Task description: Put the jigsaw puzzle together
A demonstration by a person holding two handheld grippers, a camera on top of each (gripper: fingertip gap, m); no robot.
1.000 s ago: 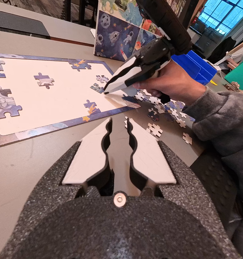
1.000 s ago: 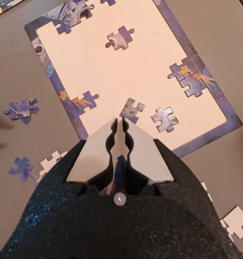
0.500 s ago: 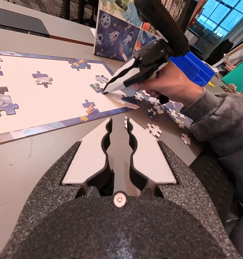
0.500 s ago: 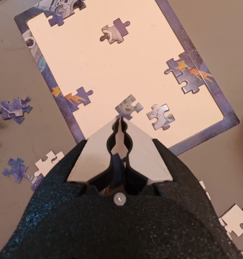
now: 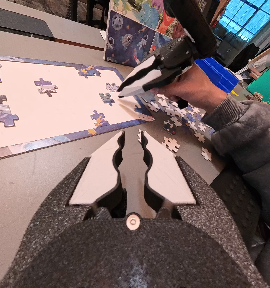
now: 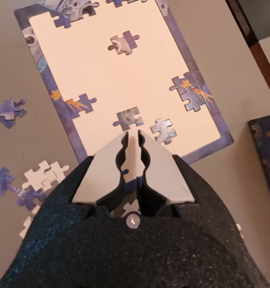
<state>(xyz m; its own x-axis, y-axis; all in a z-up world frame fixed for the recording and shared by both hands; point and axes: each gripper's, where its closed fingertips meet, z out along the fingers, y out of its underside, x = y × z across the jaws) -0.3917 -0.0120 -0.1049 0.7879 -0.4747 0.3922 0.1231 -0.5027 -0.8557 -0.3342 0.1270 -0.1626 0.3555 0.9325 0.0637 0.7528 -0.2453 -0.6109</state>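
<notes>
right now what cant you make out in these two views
- Puzzle tray: far end cut off by the top edge in the right wrist view, by the left edge in the left wrist view.
- Loose pieces: some hidden behind the hand in the left wrist view.
- Purple pieces: blurred, cut by the left edge, right wrist view.
</notes>
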